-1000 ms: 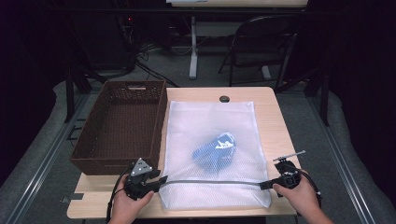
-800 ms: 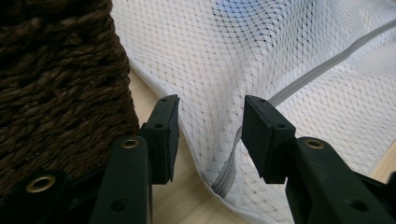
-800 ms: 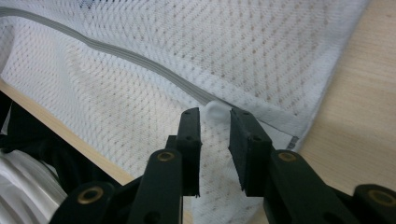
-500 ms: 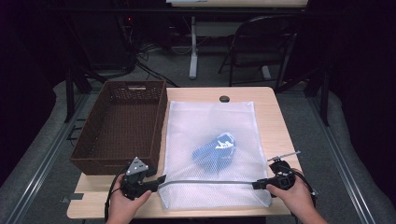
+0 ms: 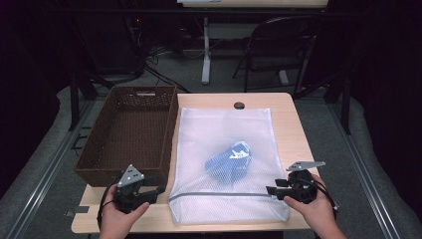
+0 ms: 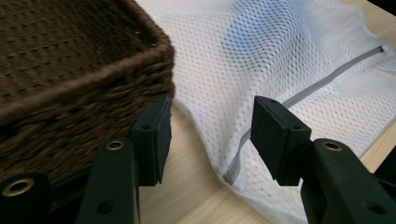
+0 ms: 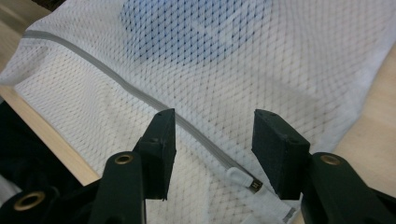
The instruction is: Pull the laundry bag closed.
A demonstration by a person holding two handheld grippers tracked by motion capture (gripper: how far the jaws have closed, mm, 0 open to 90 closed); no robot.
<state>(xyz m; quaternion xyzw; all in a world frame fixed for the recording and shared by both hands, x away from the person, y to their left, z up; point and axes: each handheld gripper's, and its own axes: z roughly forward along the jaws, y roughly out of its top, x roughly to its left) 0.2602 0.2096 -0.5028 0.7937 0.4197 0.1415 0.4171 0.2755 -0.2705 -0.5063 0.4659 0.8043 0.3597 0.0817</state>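
The white mesh laundry bag [image 5: 226,167] lies flat on the light wooden table [image 5: 293,129], its left edge just beside the dark brown woven wicker basket [image 5: 130,134], and serves as the landmark here. The table extends past the bag on all sides, with a small black round grommet [image 5: 239,105] set in it just beyond the bag's far edge. The basket stands to the left of the bag, long and rectangular. Inside the bag, near its middle, sits a crumpled blue garment [image 5: 228,162] with a pale patch, seen through the mesh. A grey zipper [image 5: 219,195] runs across the bag close to its near edge, and its small white pull tab [image 7: 243,178] lies at the right end.

The left gripper [image 5: 152,190] hangs at the bag's near left corner, by the near corner of the basket; its jaws have just been opening and stand spread, with the bag's corner lying below the gap and nothing pinched. The right gripper [image 5: 270,189] hovers at the bag's near right edge; its jaws have just been opening too and stand wide apart above the zipper end, clear of the pull tab.
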